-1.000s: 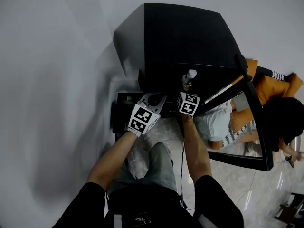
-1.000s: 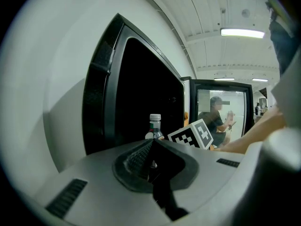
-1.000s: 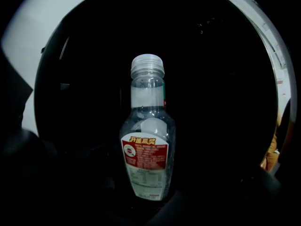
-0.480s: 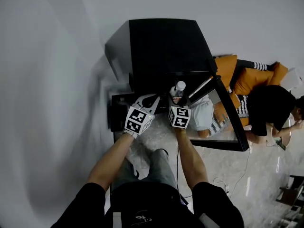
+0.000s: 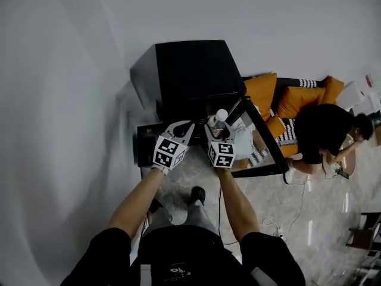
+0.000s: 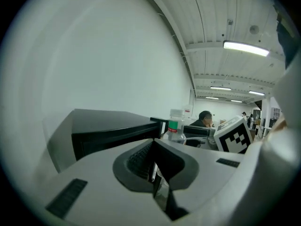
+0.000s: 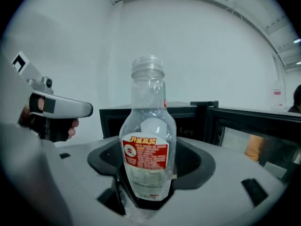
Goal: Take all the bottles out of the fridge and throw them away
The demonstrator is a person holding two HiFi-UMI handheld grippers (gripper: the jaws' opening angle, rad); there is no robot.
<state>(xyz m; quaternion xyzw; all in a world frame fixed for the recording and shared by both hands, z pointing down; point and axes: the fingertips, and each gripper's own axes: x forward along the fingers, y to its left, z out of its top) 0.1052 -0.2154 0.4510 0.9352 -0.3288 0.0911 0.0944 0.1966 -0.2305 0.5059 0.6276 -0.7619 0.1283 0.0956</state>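
We have the right gripper (image 7: 146,192) pinching the clear bottle (image 7: 146,145) low on its body, red label facing us, neck pointing up. From the head view, that right gripper (image 5: 215,130) holds the bottle (image 5: 221,117) just outside the black fridge (image 5: 190,70), at its open front, beside the swung-out glass door (image 5: 265,145). The left gripper (image 5: 180,127) hangs just left of it, also in front of the fridge. Its jaws are pressed together with nothing between them. A person in black (image 5: 324,130) sits beyond the fridge door.
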